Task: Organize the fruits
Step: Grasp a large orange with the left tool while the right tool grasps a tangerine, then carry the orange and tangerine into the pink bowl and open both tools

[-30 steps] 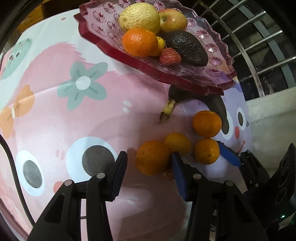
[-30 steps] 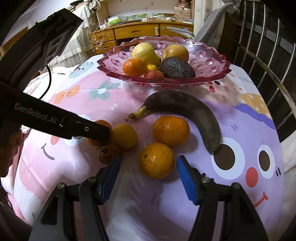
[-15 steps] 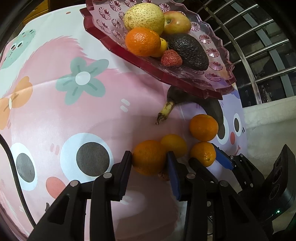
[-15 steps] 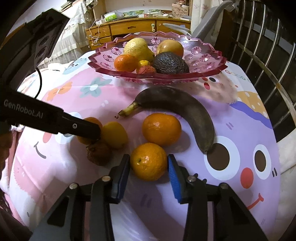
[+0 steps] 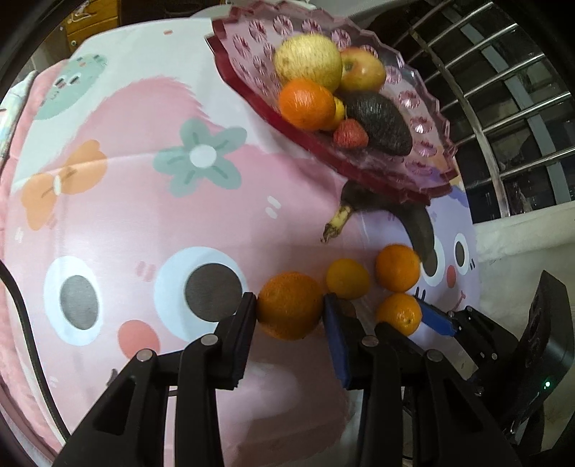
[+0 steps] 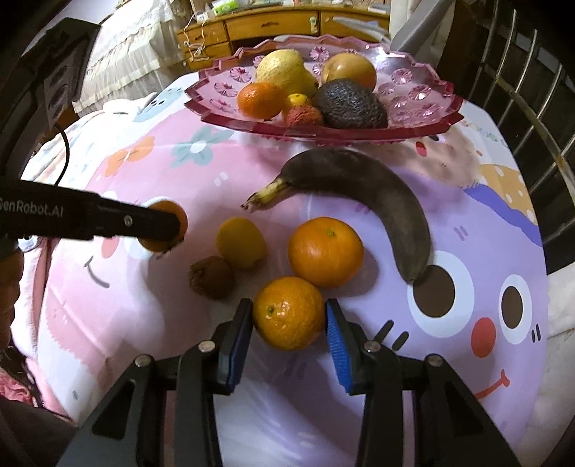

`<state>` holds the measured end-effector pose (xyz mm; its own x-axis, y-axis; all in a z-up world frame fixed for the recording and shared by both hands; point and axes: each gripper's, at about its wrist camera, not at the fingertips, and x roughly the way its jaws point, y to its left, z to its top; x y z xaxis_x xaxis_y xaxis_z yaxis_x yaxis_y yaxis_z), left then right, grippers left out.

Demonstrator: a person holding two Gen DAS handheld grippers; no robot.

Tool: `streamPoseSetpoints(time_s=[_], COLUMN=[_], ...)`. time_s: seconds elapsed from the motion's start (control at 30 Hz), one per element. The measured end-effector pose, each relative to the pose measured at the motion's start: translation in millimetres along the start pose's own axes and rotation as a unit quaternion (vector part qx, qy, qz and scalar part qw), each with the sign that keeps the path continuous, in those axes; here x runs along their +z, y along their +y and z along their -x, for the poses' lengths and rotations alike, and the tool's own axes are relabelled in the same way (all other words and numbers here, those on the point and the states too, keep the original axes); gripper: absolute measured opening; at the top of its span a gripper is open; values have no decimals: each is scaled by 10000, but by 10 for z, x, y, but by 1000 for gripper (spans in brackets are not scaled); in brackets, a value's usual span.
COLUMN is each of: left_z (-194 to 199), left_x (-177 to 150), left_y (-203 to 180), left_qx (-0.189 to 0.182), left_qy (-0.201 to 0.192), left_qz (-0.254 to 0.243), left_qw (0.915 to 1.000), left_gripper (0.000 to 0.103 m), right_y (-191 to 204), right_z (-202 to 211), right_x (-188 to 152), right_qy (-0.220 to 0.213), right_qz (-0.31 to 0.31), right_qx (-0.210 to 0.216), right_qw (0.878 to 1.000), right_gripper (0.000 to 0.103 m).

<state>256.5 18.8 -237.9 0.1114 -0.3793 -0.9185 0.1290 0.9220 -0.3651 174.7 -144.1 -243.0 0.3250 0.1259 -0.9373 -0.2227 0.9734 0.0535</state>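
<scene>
My left gripper [image 5: 290, 312] is shut on an orange [image 5: 289, 305] and holds it just above the cloth; it also shows in the right wrist view [image 6: 163, 230]. My right gripper [image 6: 289, 323] is shut on a small orange [image 6: 288, 312] that rests on the cloth. A pink glass fruit plate [image 6: 424, 107] at the back holds a pear, an apple, an avocado, an orange and a lychee. On the cloth lie a blackened banana [image 6: 377, 190], another orange [image 6: 325, 251], a yellow fruit [image 6: 240, 242] and a brown fruit [image 6: 212, 276].
The table wears a pink and purple cartoon cloth [image 6: 143, 151]. A metal railing [image 6: 532, 79] runs along the right side. A wooden dresser [image 6: 273, 25] and a bed stand behind the table.
Both grippers closed onto their oranges. The left gripper lifted its orange and drew it left, away from the other fruit. The right one stayed near the cloth.
</scene>
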Motion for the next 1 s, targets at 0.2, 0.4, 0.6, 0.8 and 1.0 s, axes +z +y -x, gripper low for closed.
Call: streamPoseSetpoints(time_s=[0.2,0.4,0.6,0.8,1.0], left_z=[300,608,753,826,778], left_x=[50,173,291,456,601], left_y=[-28,-127,-296,-474,-548], left_qx=[-54,-203,-368,-495,-499], left_qy=[-345,-768,-1095,-1377,-1548], left_qz=[-60,-292,-461,-641,-718], left_qw=[9994,9964,9922,9872,9841], left_gripper=[36,36,36,36,36], right_y=[29,14,-44,-157,-275], right_z=[195,500,842,1031,1039], right_x=[76,245,537,780,997], right_qy=[188,57,-369,-757,-996], right_qz=[32,127,319,342,283], right_qx=[128,168,49,-140,-245], right_qw=[9997,9998,9988,9964,9943], right_gripper=[41,41,41,41,41])
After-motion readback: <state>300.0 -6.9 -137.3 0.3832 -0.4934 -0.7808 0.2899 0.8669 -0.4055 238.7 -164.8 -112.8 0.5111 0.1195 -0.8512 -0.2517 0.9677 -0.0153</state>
